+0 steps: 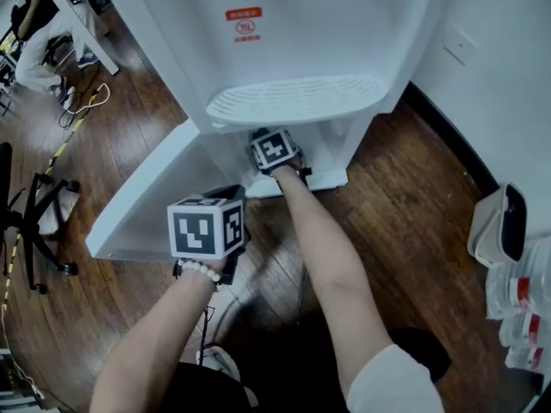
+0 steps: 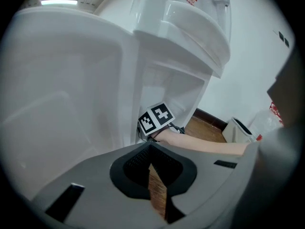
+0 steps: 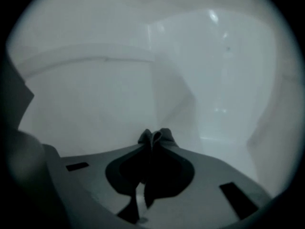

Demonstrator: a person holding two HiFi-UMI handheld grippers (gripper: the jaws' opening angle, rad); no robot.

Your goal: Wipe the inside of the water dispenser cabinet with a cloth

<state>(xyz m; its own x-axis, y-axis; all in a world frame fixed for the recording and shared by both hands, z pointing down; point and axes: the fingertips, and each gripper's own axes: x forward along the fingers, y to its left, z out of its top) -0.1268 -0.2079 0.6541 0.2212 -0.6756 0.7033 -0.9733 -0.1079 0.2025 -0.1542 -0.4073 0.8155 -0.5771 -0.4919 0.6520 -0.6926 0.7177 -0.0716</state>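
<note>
White cabinet (image 3: 95,94) walls close tight around the right gripper (image 3: 152,146), which pinches a dark cloth (image 3: 164,135) inside. Left gripper (image 2: 150,151), jaws together and empty, hangs beside the open door (image 1: 142,209).

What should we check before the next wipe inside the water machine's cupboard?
1. Cloth gripped: ok, the right gripper has its jaws shut on it.
2. Cabinet door open: ok.
3. Right gripper inside the cabinet: ok.
4. Left gripper out of the way: ok, it is outside beside the door, jaws together, holding nothing.
5. Cloth touching a cabinet wall: cannot tell.
6. Dirt left inside: cannot tell, it is too dim in there.
</note>
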